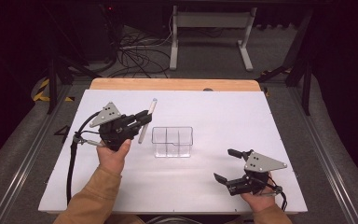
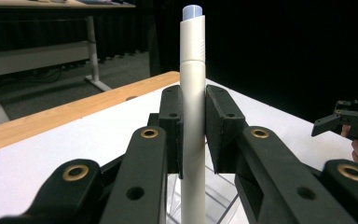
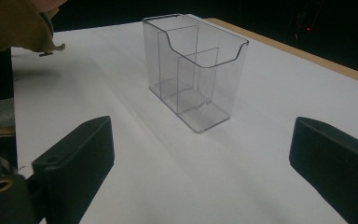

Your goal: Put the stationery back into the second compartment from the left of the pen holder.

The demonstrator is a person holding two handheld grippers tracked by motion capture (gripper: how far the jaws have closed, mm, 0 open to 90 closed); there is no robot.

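My left gripper (image 1: pixel 145 118) is shut on a white marker pen (image 1: pixel 148 119) with a pale blue cap end (image 2: pixel 193 11). The pen (image 2: pixel 193 116) stands upright between the two pads in the left gripper view and sits left of a clear plastic organiser box (image 1: pixel 172 141). That box (image 3: pixel 196 70) has several compartments, holds nothing, and stands at the table's middle. My right gripper (image 1: pixel 227 164) hovers near the front right of the table, open wide with nothing between its jaws, facing the box. The right gripper (image 2: pixel 340 119) also appears far off in the left gripper view.
A white sheet (image 1: pixel 214 186) covers the table, with a wooden edge (image 1: pixel 168 84) along the far side. Beyond it stand a white table frame (image 1: pixel 209 32) and loose cables (image 1: pixel 135 56) on the floor. A tan sleeve (image 1: pixel 91 196) comes in at the bottom left.
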